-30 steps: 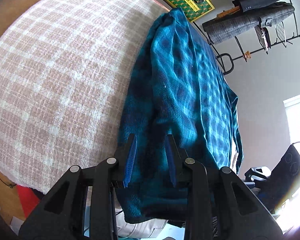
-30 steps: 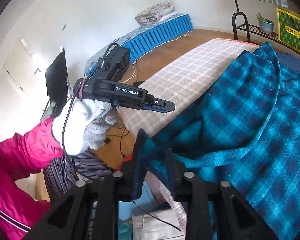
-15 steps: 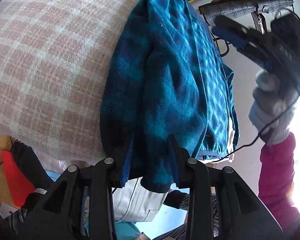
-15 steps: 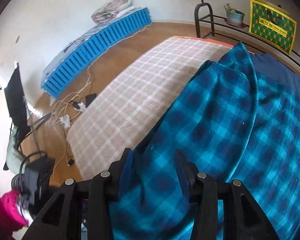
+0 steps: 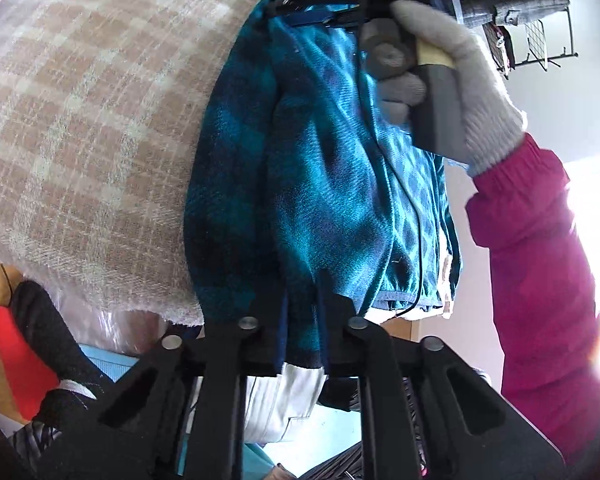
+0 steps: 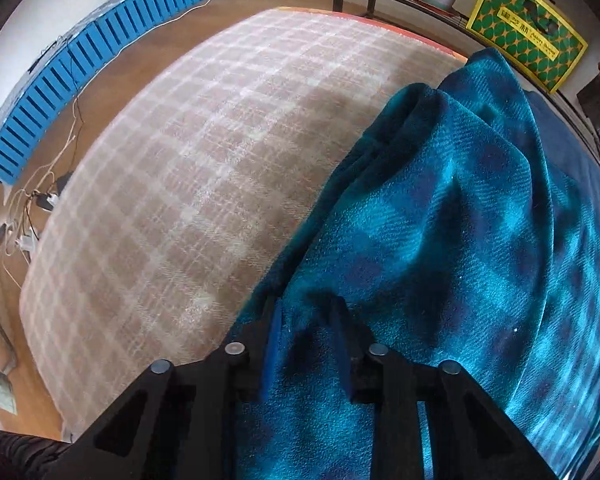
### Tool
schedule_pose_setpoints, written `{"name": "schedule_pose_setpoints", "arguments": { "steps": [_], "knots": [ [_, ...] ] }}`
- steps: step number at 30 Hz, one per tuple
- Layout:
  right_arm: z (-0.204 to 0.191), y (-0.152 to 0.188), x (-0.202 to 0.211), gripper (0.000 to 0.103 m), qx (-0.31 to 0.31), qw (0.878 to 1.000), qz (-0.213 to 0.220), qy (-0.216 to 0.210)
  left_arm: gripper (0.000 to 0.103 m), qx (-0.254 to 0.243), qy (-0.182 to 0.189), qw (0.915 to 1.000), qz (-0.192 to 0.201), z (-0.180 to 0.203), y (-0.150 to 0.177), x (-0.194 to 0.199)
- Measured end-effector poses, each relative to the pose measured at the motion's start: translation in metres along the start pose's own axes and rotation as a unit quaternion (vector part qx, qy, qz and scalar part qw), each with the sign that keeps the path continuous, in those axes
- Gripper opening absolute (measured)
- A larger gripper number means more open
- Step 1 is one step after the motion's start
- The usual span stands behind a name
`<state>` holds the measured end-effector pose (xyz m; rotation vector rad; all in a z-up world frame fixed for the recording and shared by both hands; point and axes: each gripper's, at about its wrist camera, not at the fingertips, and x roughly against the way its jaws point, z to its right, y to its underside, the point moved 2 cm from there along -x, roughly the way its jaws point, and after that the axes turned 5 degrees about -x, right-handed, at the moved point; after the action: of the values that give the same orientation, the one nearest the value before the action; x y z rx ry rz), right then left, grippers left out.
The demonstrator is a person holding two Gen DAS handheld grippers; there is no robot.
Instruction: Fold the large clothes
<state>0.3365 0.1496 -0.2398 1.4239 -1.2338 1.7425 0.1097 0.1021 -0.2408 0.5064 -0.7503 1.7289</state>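
I have the teal plaid garment [image 5: 320, 184] lying bunched along the right side of the bed, on the beige checked blanket [image 5: 80, 120], with its near end spilling over the bed's edge. My left claw [image 5: 300, 312] is closing on that hanging near edge, and the cloth sits between its jaws, already pinched tight by the look of it. My right claw [image 6: 304, 336] points steeply down onto the garment further along, its jaws closing too, with a ridge of the fleece gathered between them; in the left wrist view I see my gloved right hand [image 5: 452, 80] holding it over the far part of the cloth. To do this well, I judge I should let both grips settle fully before lifting, and catch every layer at the edge rather than only the top one, so nothing slips. Then I would raise both ends evenly and keep the cloth taut between them, carrying it over the open blanket so the fold lands flat and square.
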Motion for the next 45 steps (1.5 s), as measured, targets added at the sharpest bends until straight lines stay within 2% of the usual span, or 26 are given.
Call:
{"name": "schedule_pose_setpoints", "arguments": {
  "steps": [1, 2, 9, 13, 14, 16, 19, 22, 23, 24, 25, 27, 29, 33, 38, 39, 40, 43, 45],
  "knots": [
    [0.0, 0.0, 0.002, 0.006, 0.002, 1.0, 0.003, 0.0, 0.006, -0.006, 0.002, 1.0, 0.004, 0.004, 0.0, 0.002],
    [0.001, -0.001, 0.004, 0.001, -0.001, 1.0, 0.006, -0.004, 0.005, -0.012, 0.004, 0.9999, 0.007, 0.009, 0.002, 0.005],
    [0.014, -0.009, 0.042, 0.0, -0.016, 0.998, 0.05, -0.027, 0.002, -0.034, 0.013, 0.9987, 0.036, 0.027, 0.01, 0.021],
    [0.01, -0.024, 0.051, 0.0, -0.016, 0.997, 0.065, -0.028, 0.002, -0.015, 0.015, 0.9983, 0.054, 0.017, 0.009, 0.034],
    [0.011, -0.03, 0.05, 0.0, -0.023, 0.997, 0.069, -0.034, 0.002, -0.011, 0.009, 0.9983, 0.057, 0.012, 0.01, 0.035],
    [0.01, -0.036, 0.043, 0.0, -0.034, 0.996, 0.071, -0.043, 0.002, 0.0, -0.028, 0.9976, 0.064, 0.001, 0.01, 0.037],
    [-0.002, -0.041, 0.017, 0.0, -0.03, 0.996, 0.068, -0.042, 0.002, 0.023, -0.07, 0.9956, 0.058, -0.014, 0.013, 0.033],
    [-0.009, -0.034, 0.001, 0.008, -0.019, 0.997, 0.058, -0.039, 0.002, 0.018, -0.073, 0.9962, 0.045, -0.014, 0.015, 0.028],
    [-0.008, -0.031, 0.004, 0.019, -0.021, 0.997, 0.062, -0.044, 0.002, 0.013, -0.08, 0.9955, 0.05, -0.012, 0.016, 0.03],
    [-0.005, -0.028, 0.011, 0.023, -0.023, 0.996, 0.066, -0.054, 0.01, 0.011, -0.089, 0.9946, 0.051, -0.011, 0.016, 0.031],
    [-0.001, -0.024, 0.02, 0.025, -0.026, 0.995, 0.071, -0.061, 0.027, 0.013, -0.093, 0.9942, 0.052, -0.011, 0.015, 0.031],
    [0.01, -0.008, 0.044, 0.028, -0.033, 0.992, 0.085, -0.083, 0.049, 0.035, -0.086, 0.9937, 0.062, -0.017, 0.013, 0.035],
    [0.023, 0.014, 0.069, 0.03, -0.038, 0.988, 0.095, -0.112, 0.051, 0.059, -0.072, 0.9939, 0.059, -0.027, 0.007, 0.033],
    [0.046, 0.082, 0.105, 0.03, -0.043, 0.983, 0.097, -0.151, 0.051, 0.103, -0.04, 0.9936, 0.028, -0.046, 0.002, 0.017],
    [0.055, 0.179, 0.125, 0.032, -0.024, 0.983, 0.086, -0.163, 0.051, 0.106, -0.02, 0.9938, 0.026, -0.047, 0.002, 0.012],
    [0.055, 0.196, 0.125, 0.032, -0.022, 0.983, 0.082, -0.164, 0.047, 0.108, -0.011, 0.9938, 0.021, -0.046, 0.002, 0.007],
    [0.054, 0.212, 0.125, 0.032, -0.018, 0.983, 0.076, -0.165, 0.035, 0.105, -0.003, 0.9944, 0.013, -0.043, 0.001, 0.002],
    [0.052, 0.246, 0.116, 0.032, 0.0, 0.986, 0.059, -0.153, 0.014, 0.08, -0.009, 0.9968, 0.0, -0.031, -0.001, -0.009],
    [0.047, 0.261, 0.104, 0.032, 0.008, 0.988, 0.042, -0.147, 0.009, 0.069, -0.012, 0.9974, 0.013, -0.022, -0.003, -0.005]
  ]
}}
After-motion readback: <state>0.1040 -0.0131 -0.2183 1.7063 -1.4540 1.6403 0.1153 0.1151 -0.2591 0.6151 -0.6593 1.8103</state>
